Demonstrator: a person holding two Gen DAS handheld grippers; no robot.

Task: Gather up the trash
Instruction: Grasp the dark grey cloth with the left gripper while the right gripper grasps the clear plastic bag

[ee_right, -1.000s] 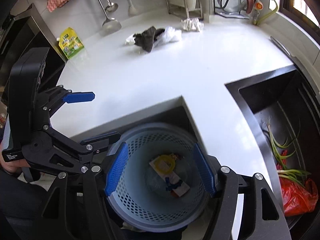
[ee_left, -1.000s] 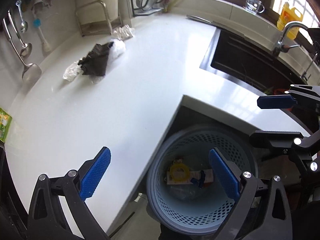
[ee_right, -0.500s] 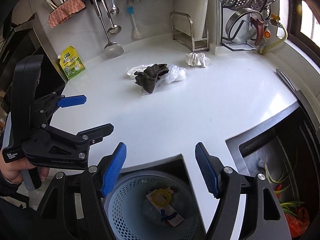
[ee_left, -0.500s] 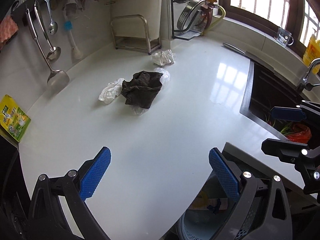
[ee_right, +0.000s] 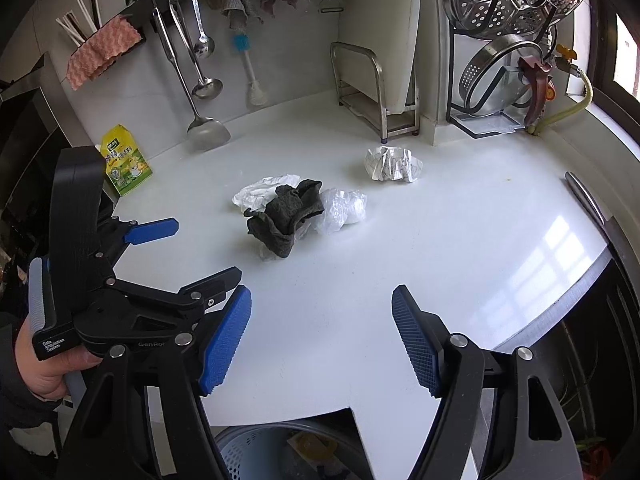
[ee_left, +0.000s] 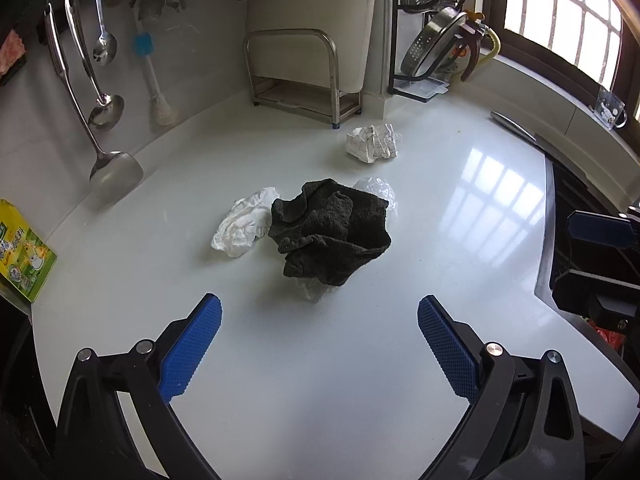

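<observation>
A dark crumpled cloth [ee_left: 330,230] [ee_right: 286,216] lies mid-counter on a clear plastic bag [ee_left: 376,192] [ee_right: 344,210], with a white crumpled tissue [ee_left: 244,226] [ee_right: 266,192] at its left. A crumpled paper ball [ee_left: 372,142] [ee_right: 394,164] lies further back. My left gripper [ee_left: 320,346] is open and empty, just short of the cloth; it also shows in the right wrist view [ee_right: 188,252]. My right gripper [ee_right: 322,336] is open and empty above the counter's front edge. The blue trash basket [ee_right: 256,448] stands below that edge with trash inside.
A green carton [ee_left: 22,256] [ee_right: 124,162] stands at the counter's left. Ladles [ee_right: 204,124] hang on the back wall beside a metal rack [ee_left: 296,76] and a dish rack [ee_right: 504,68]. The black sink [ee_right: 600,320] is on the right.
Both grippers have swung up from over the basket toward the trash pile on the counter. The pile is now nearer and centred in view. Both stayed open.
</observation>
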